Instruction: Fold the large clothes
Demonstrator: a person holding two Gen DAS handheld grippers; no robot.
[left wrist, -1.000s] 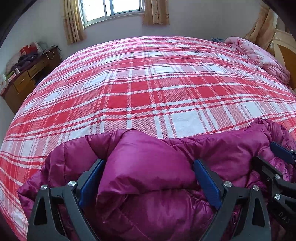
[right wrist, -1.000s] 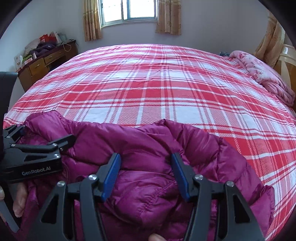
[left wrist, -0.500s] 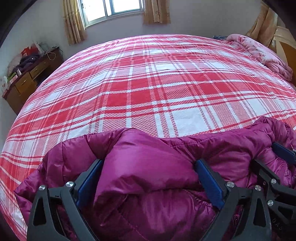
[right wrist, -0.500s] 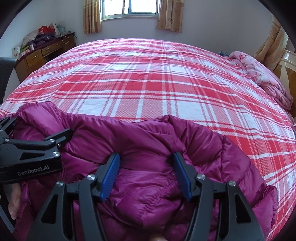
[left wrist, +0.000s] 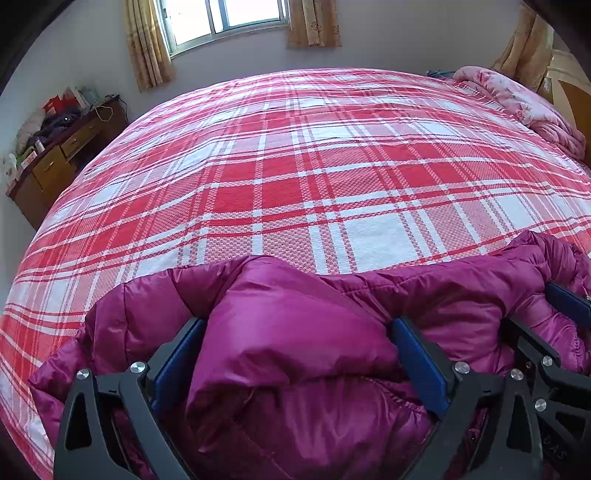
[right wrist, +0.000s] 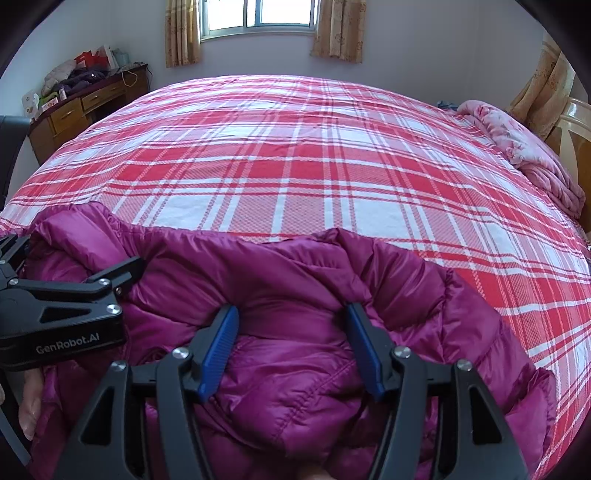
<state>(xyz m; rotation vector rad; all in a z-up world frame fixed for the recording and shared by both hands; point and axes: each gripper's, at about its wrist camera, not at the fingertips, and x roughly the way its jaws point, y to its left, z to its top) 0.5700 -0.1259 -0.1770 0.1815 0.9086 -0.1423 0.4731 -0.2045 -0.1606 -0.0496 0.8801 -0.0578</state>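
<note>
A magenta puffer jacket lies bunched along the near edge of the bed. My left gripper is shut on a thick, puffy fold of it that bulges between the blue pads. My right gripper pinches another fold of the jacket, and the fabric creases at both pads. The two grippers stand side by side: the right gripper shows at the right edge of the left wrist view, and the left gripper at the left edge of the right wrist view. The lower part of the jacket is hidden below both views.
A red and white plaid bedspread stretches away beyond the jacket. A pink quilt is heaped by the headboard at the far right. A wooden desk with clutter stands at the left wall, below a curtained window. A person's fingers show at lower left.
</note>
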